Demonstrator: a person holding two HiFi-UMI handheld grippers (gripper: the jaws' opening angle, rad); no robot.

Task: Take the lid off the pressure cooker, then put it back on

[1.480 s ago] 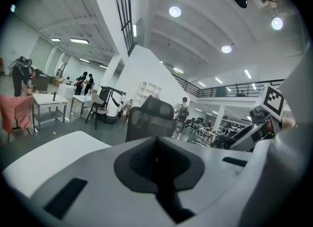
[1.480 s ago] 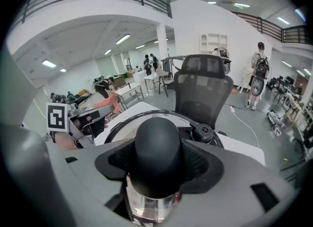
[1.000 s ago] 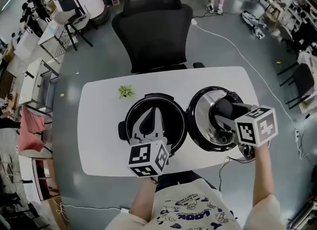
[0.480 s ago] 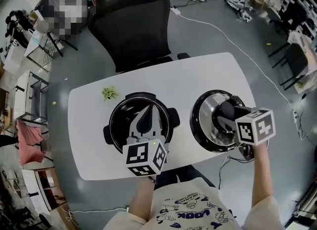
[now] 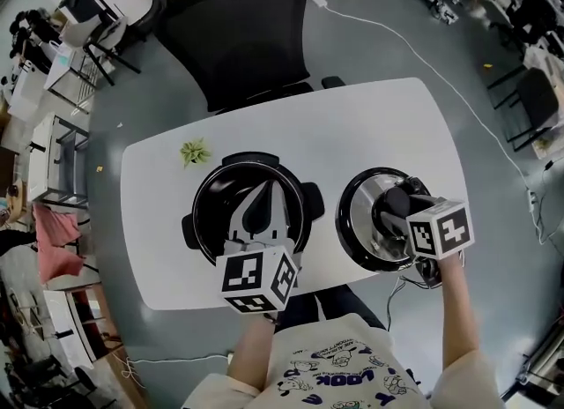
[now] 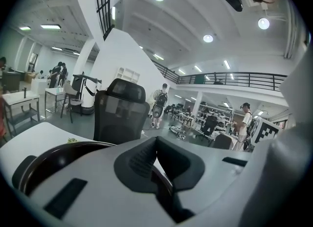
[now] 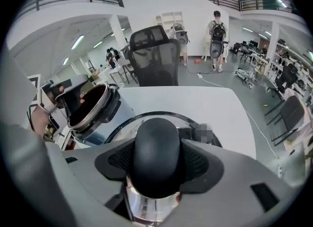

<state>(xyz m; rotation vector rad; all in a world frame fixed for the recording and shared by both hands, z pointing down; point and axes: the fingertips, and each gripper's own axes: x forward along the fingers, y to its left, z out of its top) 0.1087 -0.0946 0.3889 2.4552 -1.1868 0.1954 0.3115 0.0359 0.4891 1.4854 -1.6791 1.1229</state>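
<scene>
The open pressure cooker pot [image 5: 251, 213], black inside with side handles, stands on the white table [image 5: 370, 125] in the head view. My left gripper [image 5: 264, 189] reaches out over its near rim with the jaws shut and nothing seen between the pads [image 6: 139, 157]. The pot's dark rim [image 6: 49, 155] curves below them. The steel lid [image 5: 366, 226] with a black rim is low at the table, to the right of the pot and apart from it. My right gripper [image 5: 395, 207] is shut on the lid's black knob [image 7: 156, 152]. The pot [image 7: 90, 108] shows at left in the right gripper view.
A black office chair [image 5: 238, 28] stands behind the table. A small green sprig [image 5: 194, 152] lies on the table at the pot's far left. A cable [image 5: 407, 288] hangs off the near right edge. People stand far off in the hall.
The lid has moved right and down with my right gripper, from leaning against the pot to lying level and apart from it. My left gripper has shifted a little over the pot.
</scene>
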